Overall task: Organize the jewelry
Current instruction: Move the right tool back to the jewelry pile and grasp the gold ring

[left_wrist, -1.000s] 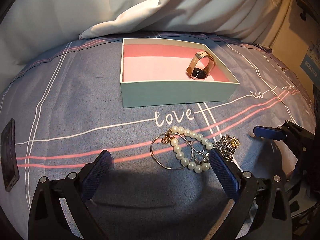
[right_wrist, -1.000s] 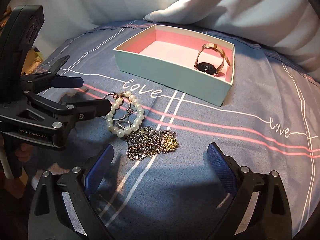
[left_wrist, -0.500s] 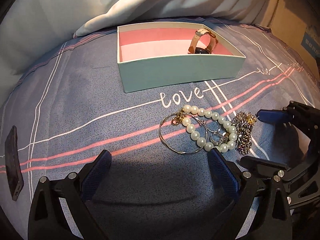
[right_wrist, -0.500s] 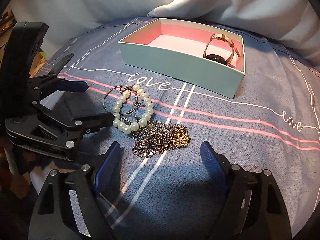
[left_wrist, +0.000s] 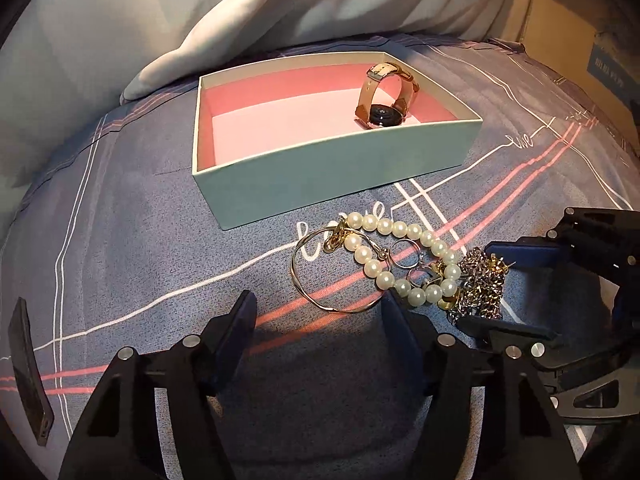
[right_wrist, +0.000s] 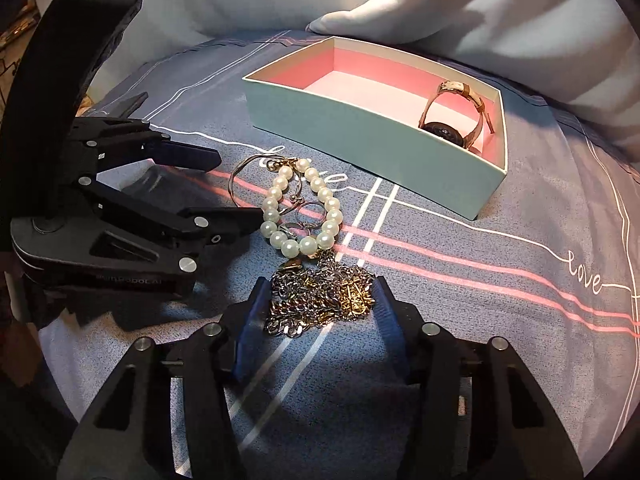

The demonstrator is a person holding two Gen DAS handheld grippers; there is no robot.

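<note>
A pearl bracelet (left_wrist: 400, 256) (right_wrist: 280, 200), a thin metal bangle (left_wrist: 304, 280) (right_wrist: 240, 172), small rings and a gold-and-silver chain pile (left_wrist: 480, 284) (right_wrist: 320, 300) lie together on the blue bedsheet. A mint box with pink lining (left_wrist: 336, 168) (right_wrist: 360, 128) stands behind them and holds a watch (left_wrist: 384, 96) (right_wrist: 456, 120). My left gripper (left_wrist: 320, 308) (right_wrist: 224, 188) is closing; the bangle's near edge lies between its tips, untouched. My right gripper (right_wrist: 320, 300) (left_wrist: 508, 292) is closing around the chain pile, pads at its edges.
A dark phone (left_wrist: 28, 368) lies on the sheet at far left. A white duvet (left_wrist: 240, 20) (right_wrist: 480, 8) is bunched behind the box. A cardboard box (left_wrist: 580, 20) stands at the back right. Bare sheet stretches to the right of the jewelry (right_wrist: 500, 280).
Both pairs of jaws have narrowed. The right gripper has come forward so its fingers now flank the chain pile. The left gripper has rolled and edged up to the bangle.
</note>
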